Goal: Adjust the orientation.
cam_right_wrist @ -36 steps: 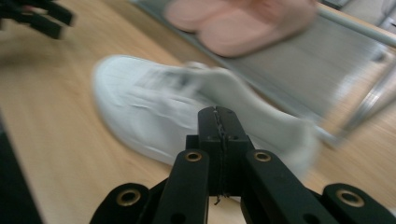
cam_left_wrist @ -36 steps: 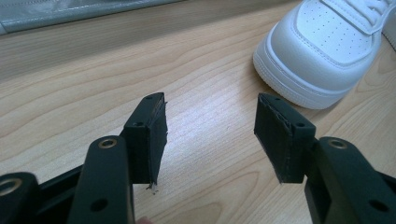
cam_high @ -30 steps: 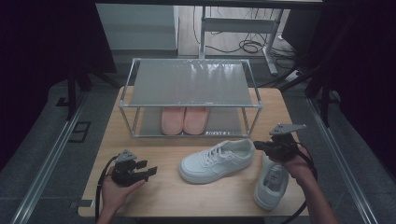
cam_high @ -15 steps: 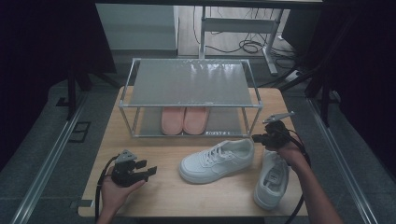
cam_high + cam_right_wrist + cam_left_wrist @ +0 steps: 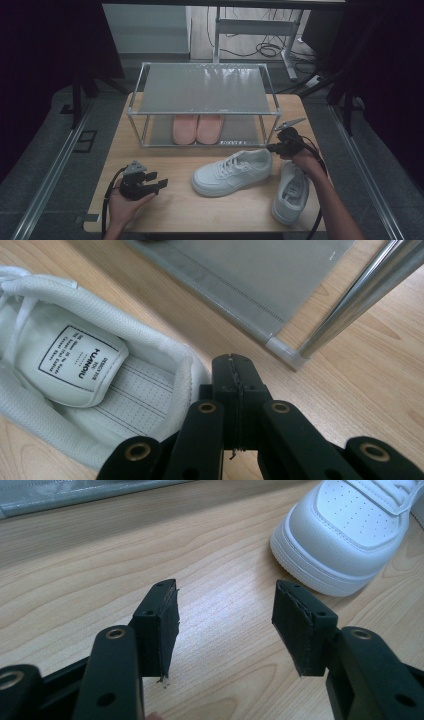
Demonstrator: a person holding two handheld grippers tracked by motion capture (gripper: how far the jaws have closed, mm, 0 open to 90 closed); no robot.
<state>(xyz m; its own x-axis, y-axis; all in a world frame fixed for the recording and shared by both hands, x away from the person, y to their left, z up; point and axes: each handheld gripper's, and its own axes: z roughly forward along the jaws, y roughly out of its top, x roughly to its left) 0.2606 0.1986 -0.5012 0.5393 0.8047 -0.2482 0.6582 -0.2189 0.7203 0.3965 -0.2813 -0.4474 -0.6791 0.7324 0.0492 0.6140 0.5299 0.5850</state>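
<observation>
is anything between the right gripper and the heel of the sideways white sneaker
Nothing visible. The right gripper, jaws shut, sits just behind the heel of the white sneaker, with only bare wooden table around it. The shoe rack stands off to the side, not between them.

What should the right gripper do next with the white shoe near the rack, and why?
Probably open the right gripper first: its jaws are shut with nothing between them, just behind the heel collar of the white shoe. Open, one jaw could slip inside the heel to grip it.
</observation>
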